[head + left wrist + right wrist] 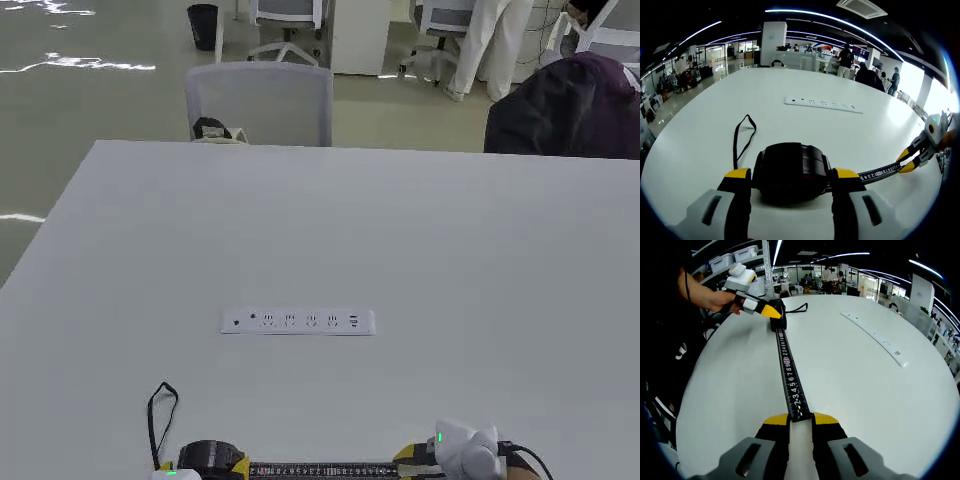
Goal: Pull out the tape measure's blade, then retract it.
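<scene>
Left gripper view: my left gripper [791,174] is clenched on the tape measure [790,165] between its jaws, and my right gripper [801,419] pinches the blade [788,372] tip between its jaws.

A black, rounded plastic tape measure case [790,167] sits on the white worktop [805,120] near its front edge, clamped across its sides by the yellow-tipped jaws of the left tool [791,175]. Its black blade [789,375], marked with white numerals, is drawn out, lying flat and straight along the worktop, its free end pinched in the right tool [801,419]. A thin black wrist strap loop [741,137] trails from the case across the surface.
</scene>
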### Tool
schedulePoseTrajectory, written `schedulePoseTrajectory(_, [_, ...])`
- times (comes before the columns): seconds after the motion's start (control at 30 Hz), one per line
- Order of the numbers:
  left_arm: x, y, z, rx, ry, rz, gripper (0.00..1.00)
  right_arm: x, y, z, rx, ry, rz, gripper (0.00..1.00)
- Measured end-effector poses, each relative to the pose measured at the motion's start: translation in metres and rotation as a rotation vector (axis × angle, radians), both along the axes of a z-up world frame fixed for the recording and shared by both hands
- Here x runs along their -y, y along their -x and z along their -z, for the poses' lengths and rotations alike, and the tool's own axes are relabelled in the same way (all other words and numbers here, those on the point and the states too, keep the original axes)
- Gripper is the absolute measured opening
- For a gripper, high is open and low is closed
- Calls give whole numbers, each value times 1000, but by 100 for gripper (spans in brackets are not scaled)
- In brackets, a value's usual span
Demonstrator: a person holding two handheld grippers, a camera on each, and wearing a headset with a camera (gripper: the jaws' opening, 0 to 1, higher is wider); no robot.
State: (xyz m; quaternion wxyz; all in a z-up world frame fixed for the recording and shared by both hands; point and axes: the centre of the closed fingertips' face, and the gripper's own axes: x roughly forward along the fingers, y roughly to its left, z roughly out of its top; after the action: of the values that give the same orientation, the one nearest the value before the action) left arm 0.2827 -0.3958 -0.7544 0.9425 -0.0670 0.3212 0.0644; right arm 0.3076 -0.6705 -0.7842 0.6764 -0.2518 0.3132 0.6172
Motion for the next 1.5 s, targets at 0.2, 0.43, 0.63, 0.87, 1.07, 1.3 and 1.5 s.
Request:
schedulePoseTrajectory(0.2, [1,-2,2,1,-11,7,61,-1,0,-1,5,-11,-4,14])
schedulePoseTrajectory(0.43, [2,-2,-2,3,-21,13,59,-1,-1,-2,4,-20,-7,12])
schedulePoseTrajectory(0.63, [1,-1,-3,1,-23,8,58,-3,2,-3,-6,-21,-8,11])
schedulePoseTrajectory(0.87, [0,-1,-2,4,-17,4,58,-5,3,-4,-1,-18,-13,11])
schedulePoseTrajectory(1.07, [0,-1,1,5,-9,10,58,-5,3,-6,4,-19,-13,11])
schedulePoseTrajectory(1.3, [1,-1,0,6,7,13,57,-13,5,-11,12,-22,-17,11])
schedulePoseTrajectory(1.5, [-2,1,2,12,26,11,57,-18,5,-12,14,-27,-19,12])
